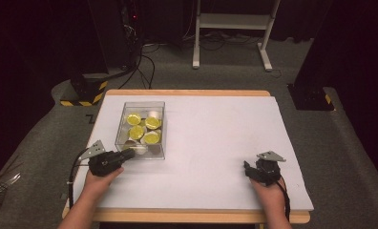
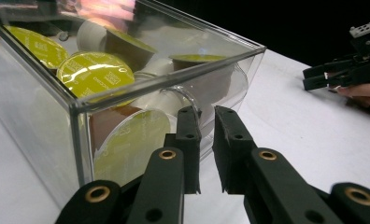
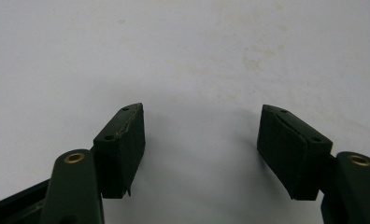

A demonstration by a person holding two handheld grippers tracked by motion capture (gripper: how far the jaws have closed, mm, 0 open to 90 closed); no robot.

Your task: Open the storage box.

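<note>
The left tongs [image 2: 206, 154] are nearly clenched, with just a slim gap between the pads and nothing in it. Their tips sit right at the near wall of the clear plastic box [image 2: 75, 105], by its corner, outside the box, so they grasp neither the wall nor a capsule. This looks like a pinched, narrow pose meant for nudging or steadying the box, though whether the tips actually touch the wall I cannot tell.

The right tongs [image 3: 202, 140] are released, jaws spread wide over bare white table [image 3: 197, 56], holding nothing. In the high view they rest near the table's right front, well apart from the box, seemingly parked and ready.

The box stands upright on the left part of the table and holds the coffee capsules [image 1: 144, 130]: several yellow-green foil lids face up, and others lie on their sides against the near wall, loosely jumbled rather than stacked. Its open top leaves them reachable from above.
</note>
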